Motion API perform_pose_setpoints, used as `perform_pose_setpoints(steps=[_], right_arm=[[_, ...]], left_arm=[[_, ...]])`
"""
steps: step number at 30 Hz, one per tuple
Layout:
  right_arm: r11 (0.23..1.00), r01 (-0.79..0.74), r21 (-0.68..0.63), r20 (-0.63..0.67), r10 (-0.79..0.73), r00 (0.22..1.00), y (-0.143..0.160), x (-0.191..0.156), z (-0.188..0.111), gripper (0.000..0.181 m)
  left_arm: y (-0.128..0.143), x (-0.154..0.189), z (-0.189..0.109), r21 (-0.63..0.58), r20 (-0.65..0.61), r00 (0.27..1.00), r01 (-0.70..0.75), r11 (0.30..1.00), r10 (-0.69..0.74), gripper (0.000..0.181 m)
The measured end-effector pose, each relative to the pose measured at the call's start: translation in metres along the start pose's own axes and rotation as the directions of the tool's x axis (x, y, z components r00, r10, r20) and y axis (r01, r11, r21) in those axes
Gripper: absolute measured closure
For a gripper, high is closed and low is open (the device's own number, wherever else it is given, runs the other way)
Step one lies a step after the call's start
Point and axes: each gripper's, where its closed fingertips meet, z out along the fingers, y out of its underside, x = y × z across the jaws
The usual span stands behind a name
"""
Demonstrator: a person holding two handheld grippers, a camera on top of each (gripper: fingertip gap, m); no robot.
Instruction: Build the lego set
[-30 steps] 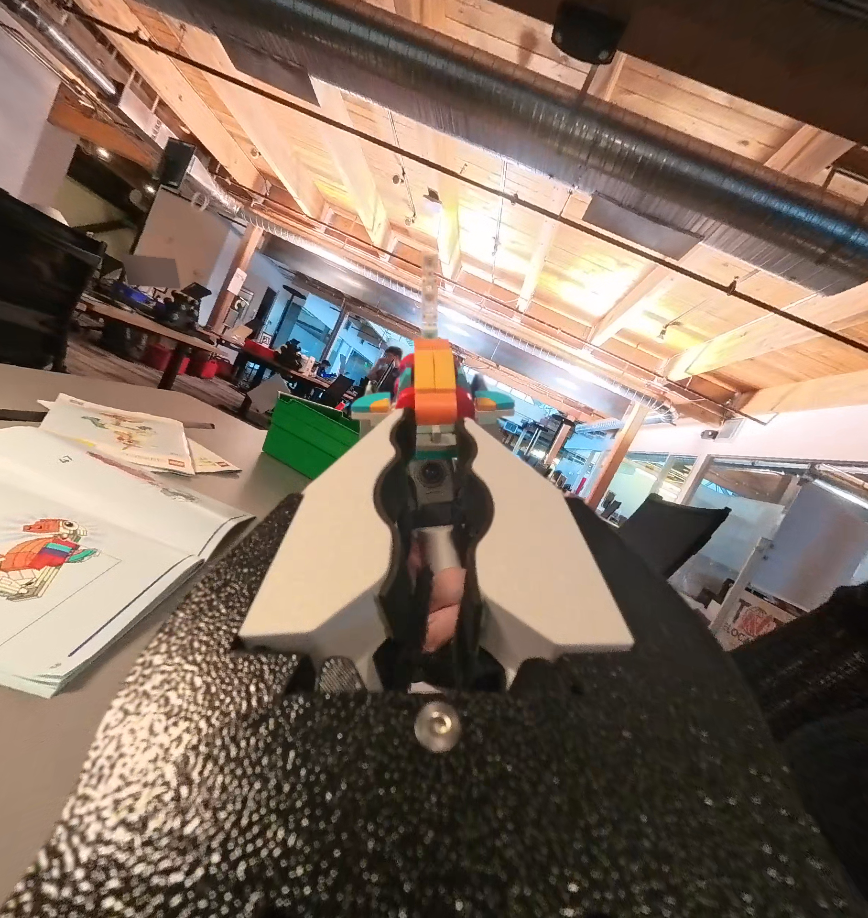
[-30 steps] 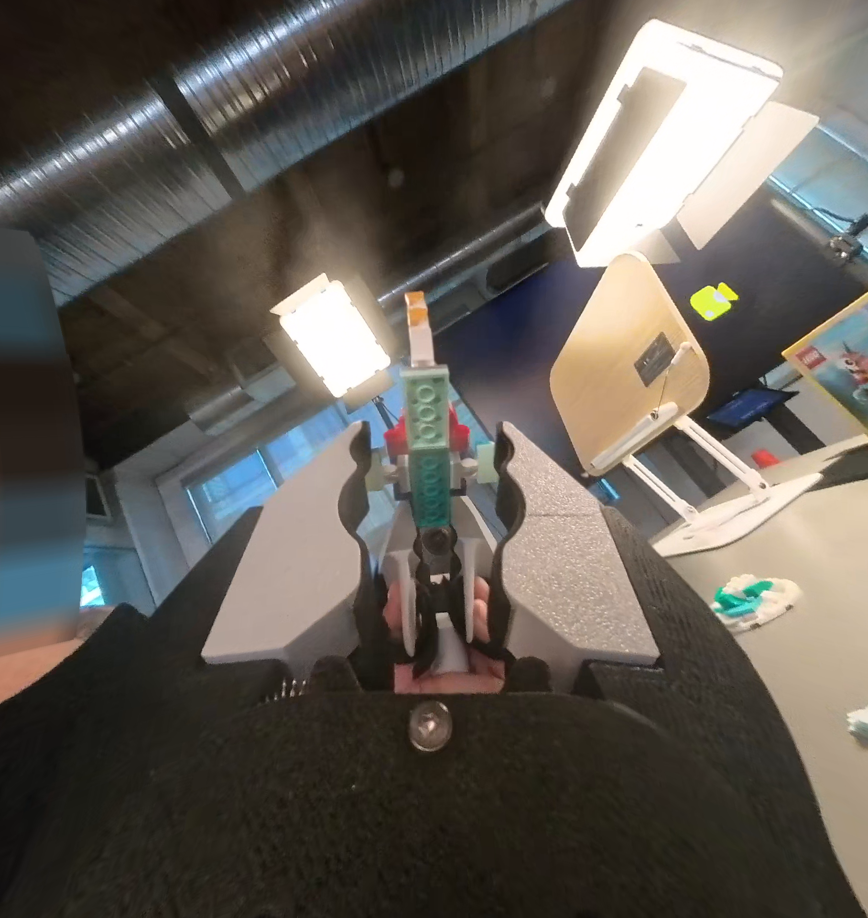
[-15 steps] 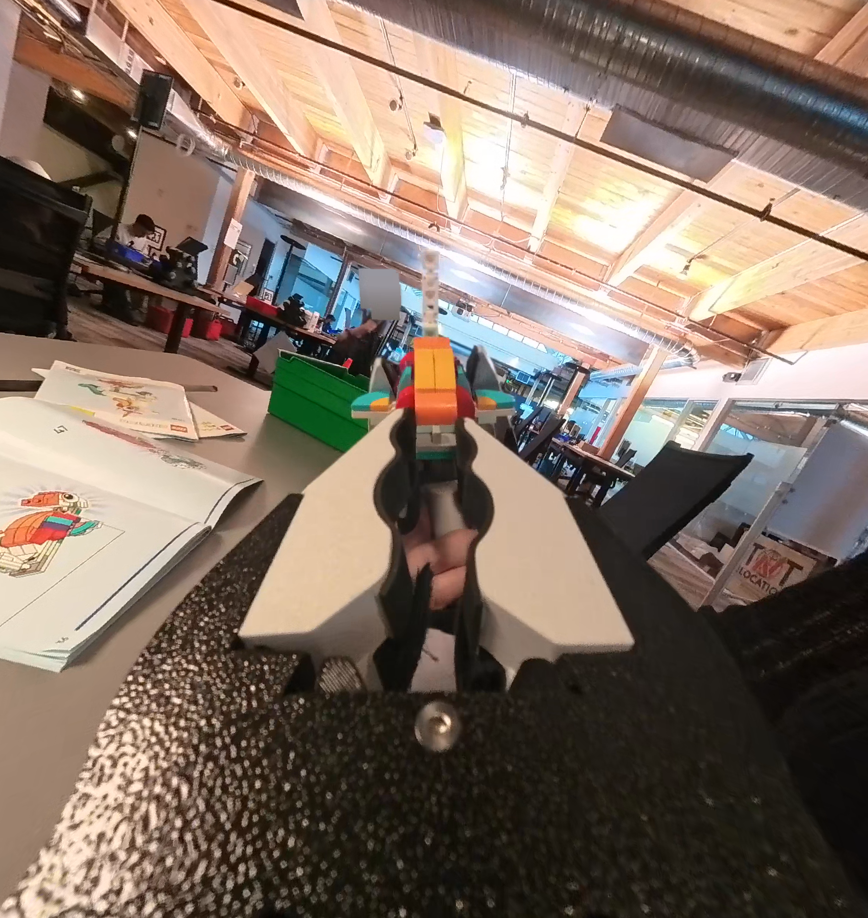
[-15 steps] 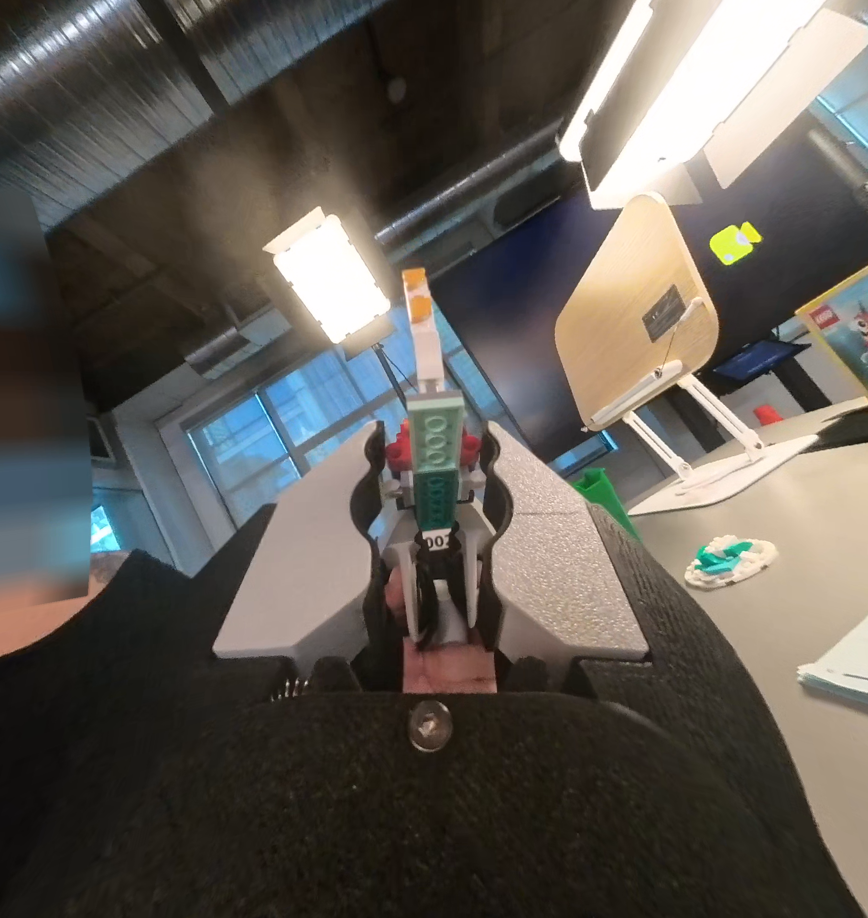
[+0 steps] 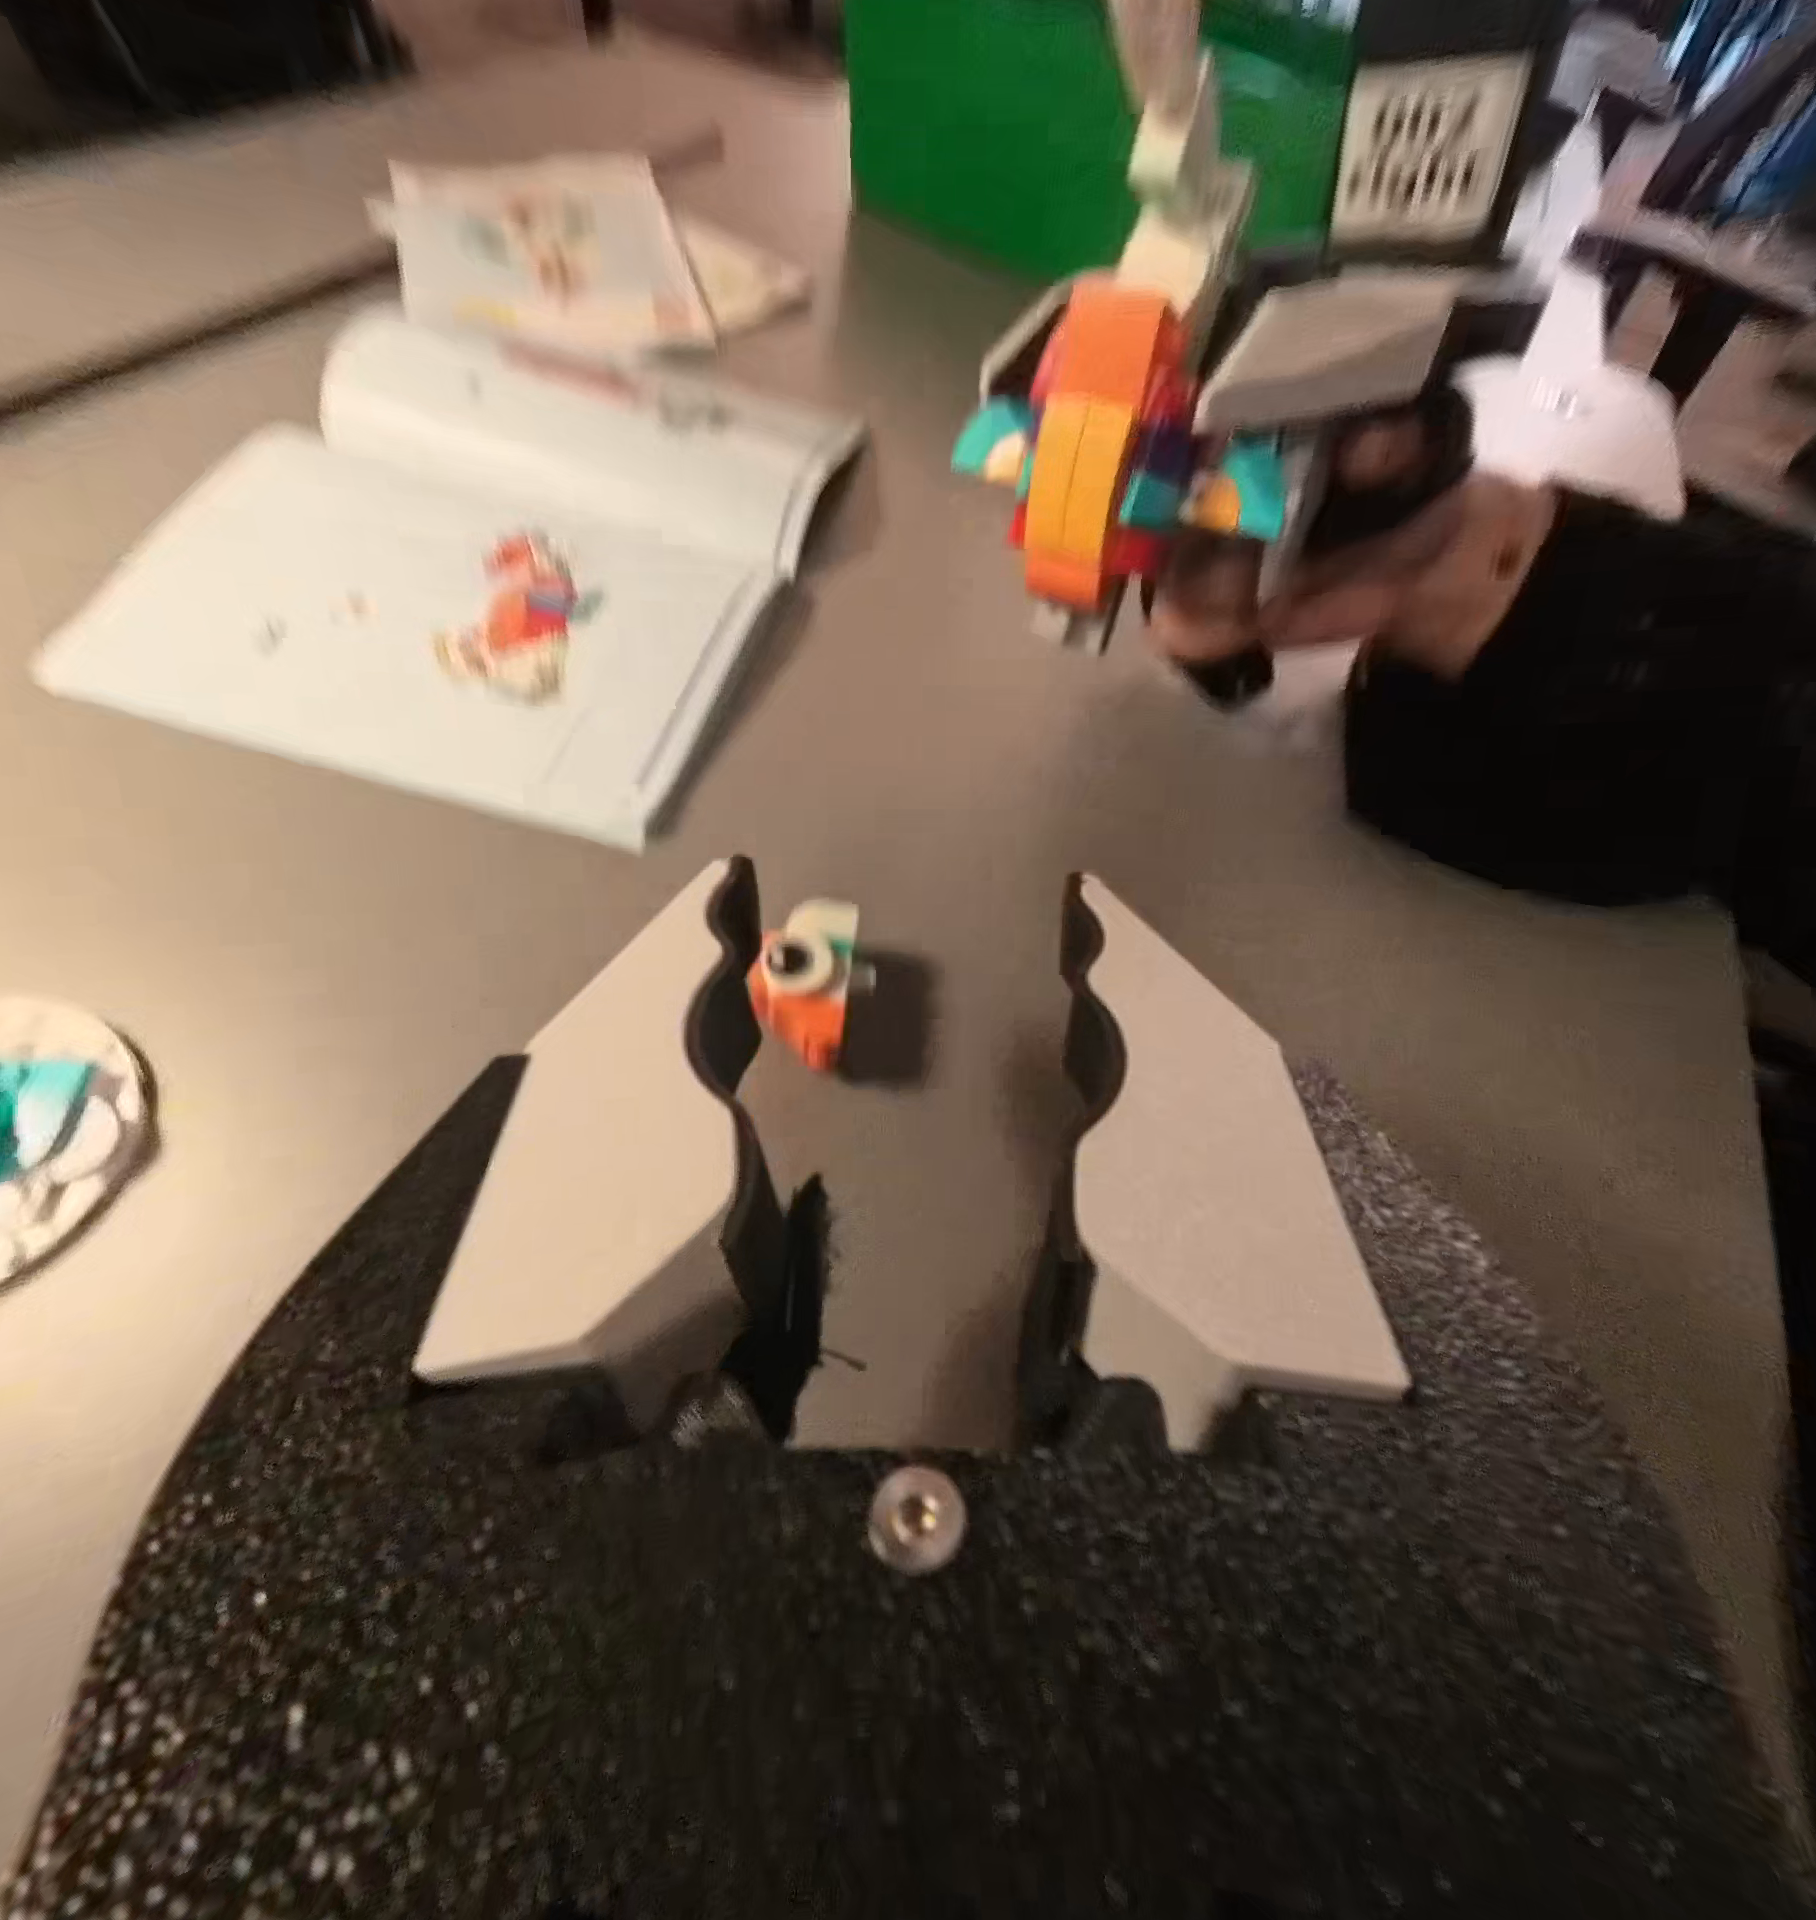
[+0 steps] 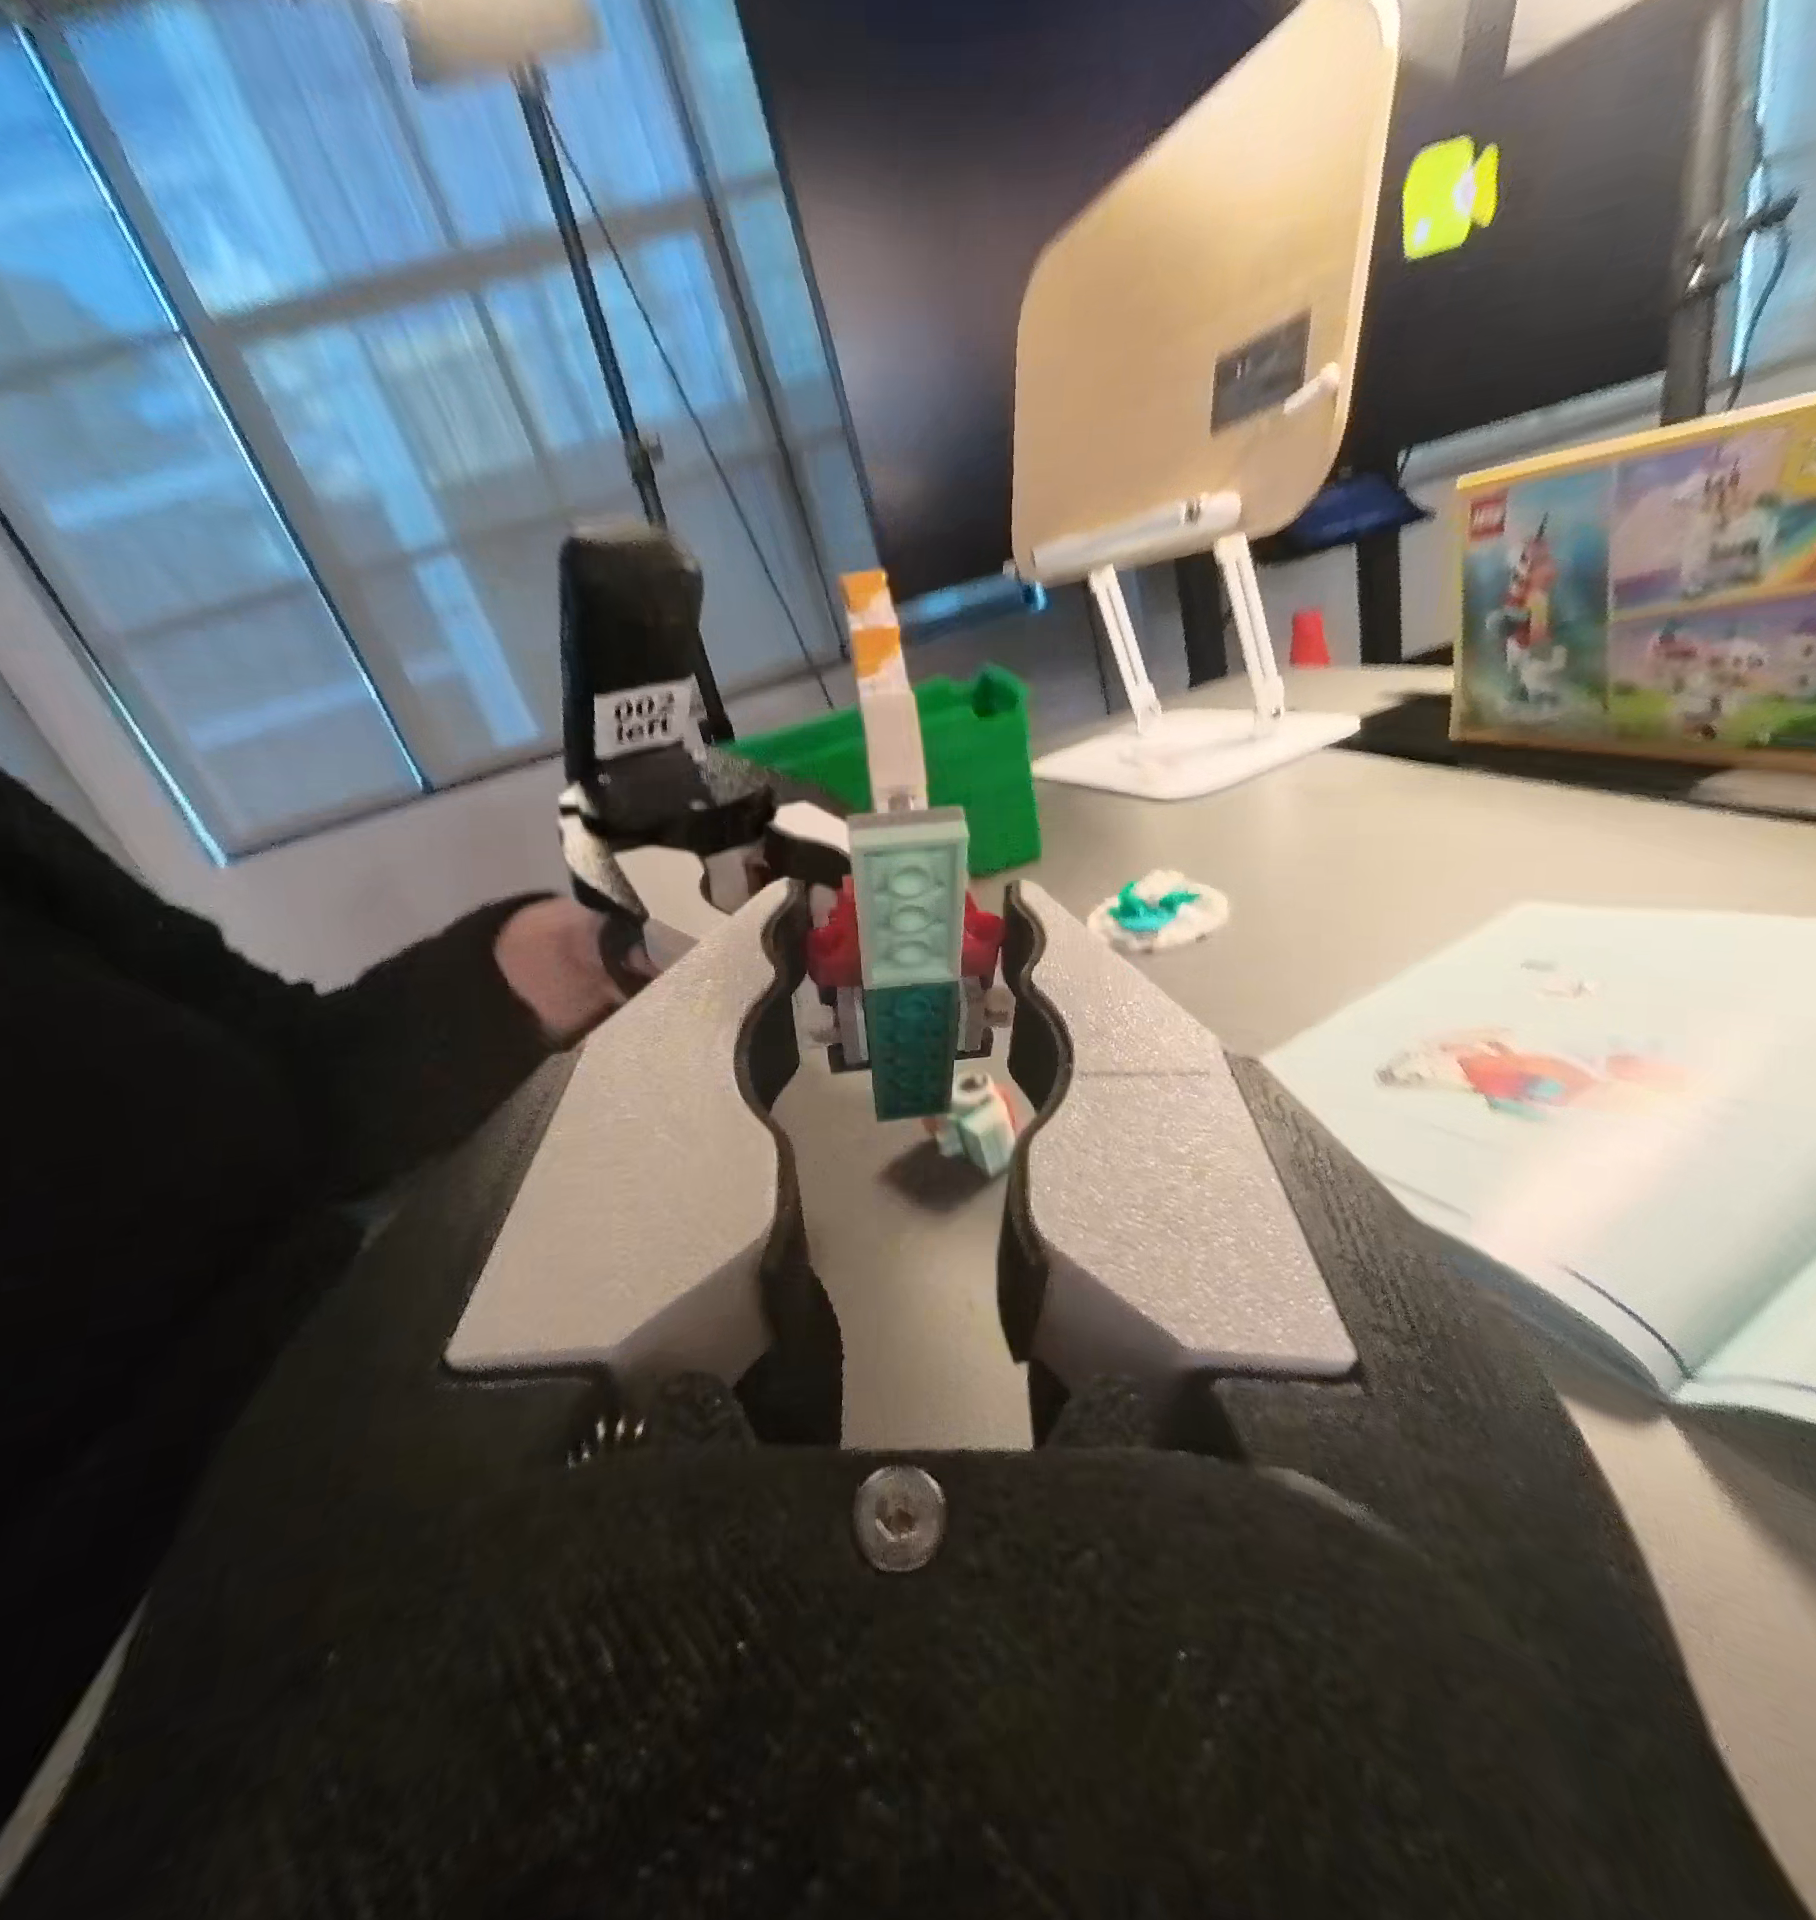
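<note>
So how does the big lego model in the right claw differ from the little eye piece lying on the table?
The large multicoloured lego model is held up off the grey table in the right claw, while the small orange and mint eye piece lies loose on the table between the open left claw's fingers. The model is many bricks with a long white spike; the eye piece is only a few. Both share orange and mint colours.
</note>
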Motion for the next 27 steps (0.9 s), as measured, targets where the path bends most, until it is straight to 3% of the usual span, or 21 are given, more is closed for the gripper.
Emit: perform_pose_setpoints(steps=[4, 9, 13, 17, 20, 24, 27], right_arm=[[0.994, -0.067, -0.088, 0.030, 0.070, 0.997, 0.017, 0.007, 0.001, 0.145], [0.982, -0.125, -0.141, 0.065, 0.135, 0.989, 0.022, 0.012, 0.007, 0.145], [0.974, -0.171, -0.149, 0.062, 0.182, 0.981, 0.023, 0.017, 0.009, 0.145], [0.980, -0.168, -0.108, 0.055, 0.174, 0.983, 0.018, 0.018, 0.006, 0.145], [0.980, -0.177, -0.087, 0.068, 0.183, 0.981, 0.015, 0.016, 0.003, 0.145], [0.980, -0.185, -0.074, 0.101, 0.191, 0.976, 0.013, 0.012, 0.000, 0.145], [0.980, -0.186, -0.073, 0.103, 0.193, 0.976, 0.013, 0.012, -0.001, 0.145]], left_arm=[[0.033, -0.009, 0.000, -0.172, 0.035, 0.999, 0.036, 0.984, -0.030, 0.122], [0.051, -0.016, 0.007, -0.269, 0.067, 0.998, -0.004, 0.963, 0.022, 0.129], [0.050, -0.014, 0.010, -0.273, 0.069, 0.995, -0.046, 0.961, 0.067, 0.133], [0.045, 0.009, 0.013, -0.245, -0.041, 0.999, -0.031, 0.969, 0.021, 0.137], [0.035, 0.001, 0.009, -0.201, -0.003, 0.994, -0.109, 0.974, 0.111, 0.144], [0.025, -0.006, 0.011, -0.156, -0.056, 0.970, -0.244, 0.957, 0.238, 0.120], [0.031, -0.012, 0.018, -0.188, -0.109, 0.941, -0.337, 0.923, 0.321, 0.119]])
